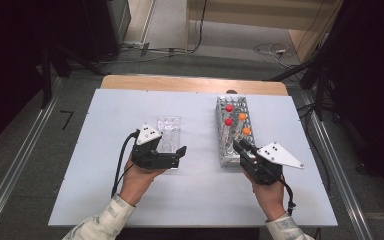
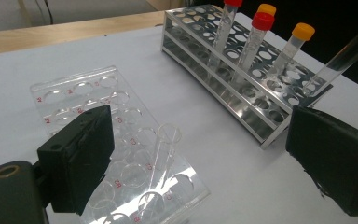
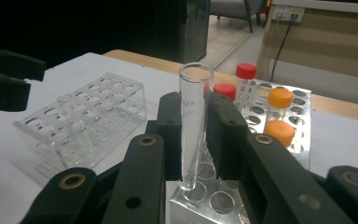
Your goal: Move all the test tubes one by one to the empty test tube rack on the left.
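Observation:
My right gripper (image 3: 196,135) is shut on a clear, uncapped glass tube (image 3: 193,126), held upright with its bottom just above the near end of the metal rack (image 3: 303,154). That rack (image 1: 224,150) stands right of centre and holds two red-capped tubes (image 1: 229,108) and two orange-capped tubes (image 1: 246,131). My left gripper (image 2: 205,158) stands open beside the near end of a clear plastic rack (image 2: 74,93). One open tube (image 2: 163,154) leans in that rack. The held tube (image 2: 349,53) also shows slanting at the metal rack's near corner. In the high view the right gripper (image 1: 241,147) is at that corner.
The white table top (image 1: 195,195) has free room in front of both racks and between them. A wooden strip (image 1: 180,82) runs along the far edge. Cables lie on the floor beyond. Dark equipment stands at both sides.

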